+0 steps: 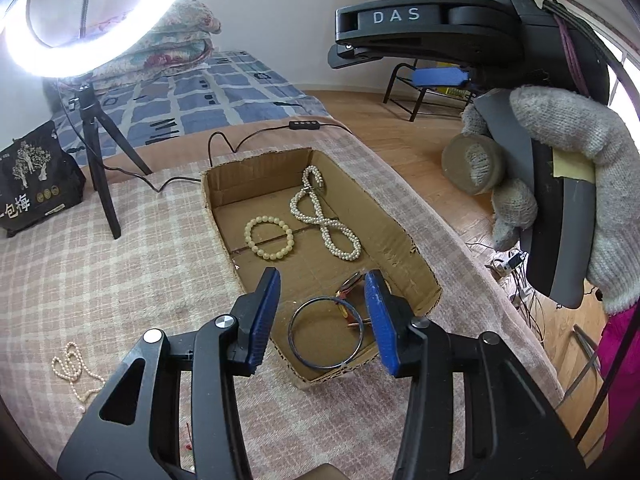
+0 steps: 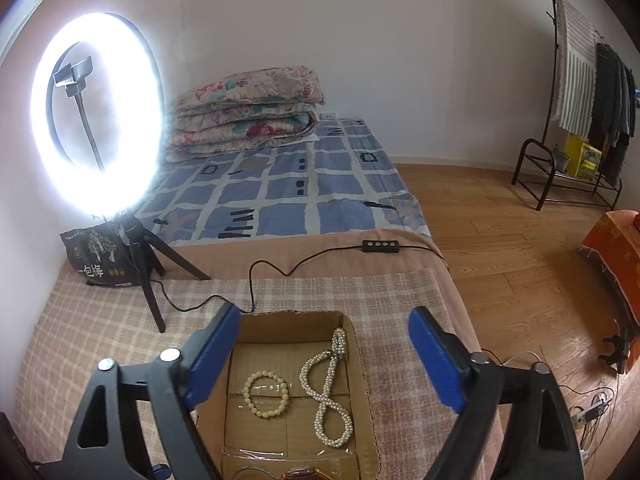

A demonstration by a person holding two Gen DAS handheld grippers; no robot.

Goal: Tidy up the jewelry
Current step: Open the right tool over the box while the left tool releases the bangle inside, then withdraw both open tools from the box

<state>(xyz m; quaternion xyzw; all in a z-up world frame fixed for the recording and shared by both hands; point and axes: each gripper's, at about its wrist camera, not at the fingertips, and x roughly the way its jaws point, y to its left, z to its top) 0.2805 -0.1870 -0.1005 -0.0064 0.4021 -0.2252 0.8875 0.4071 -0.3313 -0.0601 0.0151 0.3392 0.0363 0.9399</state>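
left hand-held gripper (image 1: 324,312), fingers spread and holding nothing, poised over the near end of the box (image 1: 416,248), its blue pads (image 1: 264,320) flanking a metal bangle (image 1: 326,334) that lies on the box floor; a second ring-shaped piece (image 1: 352,282) lies just beyond the bangle, partly hidden by the right pad. further in, a bead bracelet (image 1: 269,237) and a pearl necklace (image 1: 324,220), twisted into a figure eight, lie side by side without touching. outside the box, a loose pearl strand (image 1: 74,368) rests on the checked blanket (image 1: 100,280) to the left. right hand-held gripper (image 2: 320,364), fingers likewise spread and empty, held above the far half of the same box (image 2: 368,392), looking down on the bracelet (image 2: 266,394) and necklace (image 2: 328,392); in the left wrist view this tool appears at upper right, gripped by a gloved hand (image 1: 580,208). beyond the box, a lit ring light (image 2: 96,112) stands on a tripod (image 2: 148,268), with a black bag (image 2: 100,260) just behind it and a cable with an inline switch (image 2: 380,246) running across the bed. folded quilts (image 2: 248,108) lie on the blue sheet (image 2: 300,184) by the wall; a clothes rack (image 2: 580,100) stands on the wood floor (image 2: 520,260).
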